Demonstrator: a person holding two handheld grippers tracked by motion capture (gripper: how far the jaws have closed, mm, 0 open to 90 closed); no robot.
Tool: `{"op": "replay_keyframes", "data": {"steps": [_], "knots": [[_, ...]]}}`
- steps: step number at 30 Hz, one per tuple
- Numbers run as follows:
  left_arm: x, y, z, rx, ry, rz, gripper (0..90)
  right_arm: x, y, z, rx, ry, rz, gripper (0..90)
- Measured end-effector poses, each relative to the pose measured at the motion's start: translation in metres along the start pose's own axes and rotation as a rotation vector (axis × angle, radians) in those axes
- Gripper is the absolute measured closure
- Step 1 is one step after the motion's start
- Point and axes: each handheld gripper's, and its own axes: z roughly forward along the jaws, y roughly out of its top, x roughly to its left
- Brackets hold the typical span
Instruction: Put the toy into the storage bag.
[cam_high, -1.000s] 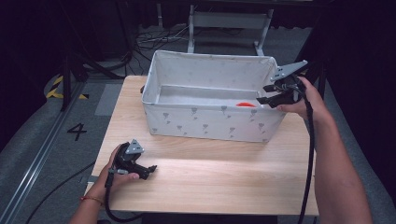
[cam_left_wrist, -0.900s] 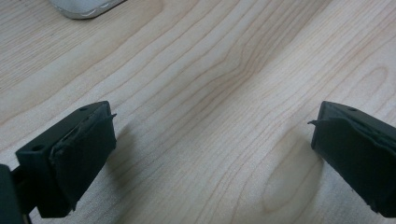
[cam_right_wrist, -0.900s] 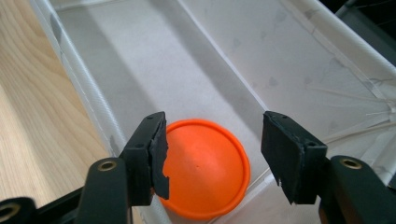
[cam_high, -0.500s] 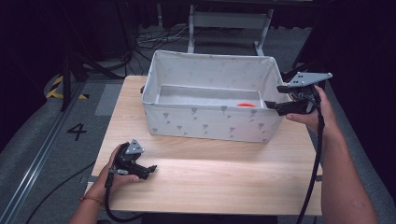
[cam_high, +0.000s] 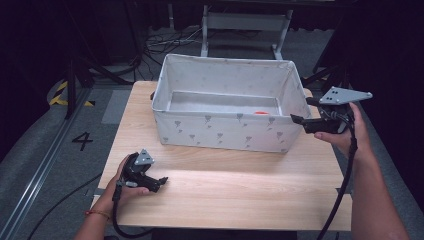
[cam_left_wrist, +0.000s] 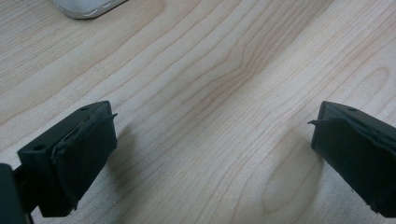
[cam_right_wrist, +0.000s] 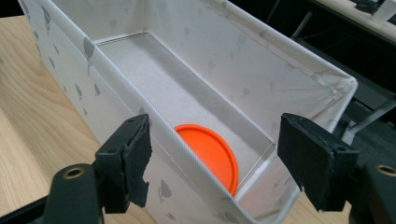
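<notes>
Nearest you, your left gripper (cam_high: 161, 181) rests low on the table (cam_high: 225, 195) at its front left corner, held in your left hand (cam_high: 120, 187), with its cable looping off the front edge. In the left gripper view its jaws stand wide apart over bare wood grain, with nothing between them; a pale corner of the bin (cam_left_wrist: 86, 7) shows at the top edge of that view, well ahead of the fingertips (cam_left_wrist: 86, 149).

Farther in, the bin (cam_high: 225, 132) sits on the back half of the table, a white fabric box with small grey marks on its walls, open at the top. Its front wall faces you and its right end reaches close to the table's right edge.

At that right end, your right gripper (cam_high: 300, 115) is held in your right hand (cam_high: 345, 137) just outside the bin, its tips pointing left at the end wall, with the grey plate on top. In the right gripper view its jaws are spread wide, one fingertip (cam_right_wrist: 133, 161) on the outer side of the bin's long wall, the other beyond the corner, and they grip nothing.

The disc (cam_right_wrist: 210, 154), orange and round, lies inside the bin (cam_right_wrist: 196, 56), leaning in the corner at the end nearest your right gripper. From the high view only a sliver of the disc (cam_high: 261, 113) shows over the front wall.
</notes>
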Motion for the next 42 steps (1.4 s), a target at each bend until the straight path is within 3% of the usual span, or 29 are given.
{"op": "replay_keyframes", "data": {"steps": [8, 17, 27, 31, 35, 37, 42], "knots": [[0.000, 0.000, 0.000, 0.000, 0.000, -0.001, 0.4, 0.012, -0.018, -0.016, -0.021, -0.040, -0.011, 21.8], [0.000, 0.000, 0.000, -0.001, 0.001, -0.002, 0.4, 0.024, -0.045, -0.020, -0.013, -0.076, -0.022, 17.8], [0.000, 0.000, 0.000, -0.001, 0.001, -0.003, 0.5, 0.040, -0.085, -0.006, 0.061, -0.093, -0.012, 18.0], [0.000, 0.000, 0.000, -0.001, 0.001, -0.003, 0.5, 0.044, -0.102, 0.003, 0.122, -0.097, -0.016, 17.5], [0.000, 0.000, 0.000, -0.001, 0.001, -0.003, 0.5, 0.048, -0.116, 0.009, 0.144, -0.097, -0.031, 17.7], [0.000, 0.000, 0.000, -0.001, 0.001, -0.003, 0.5, 0.049, -0.129, 0.014, 0.187, -0.084, -0.021, 17.2], [0.000, 0.000, 0.000, -0.001, 0.001, -0.003, 0.4, 0.049, -0.148, 0.018, 0.216, -0.069, 0.022, 17.4]]}}
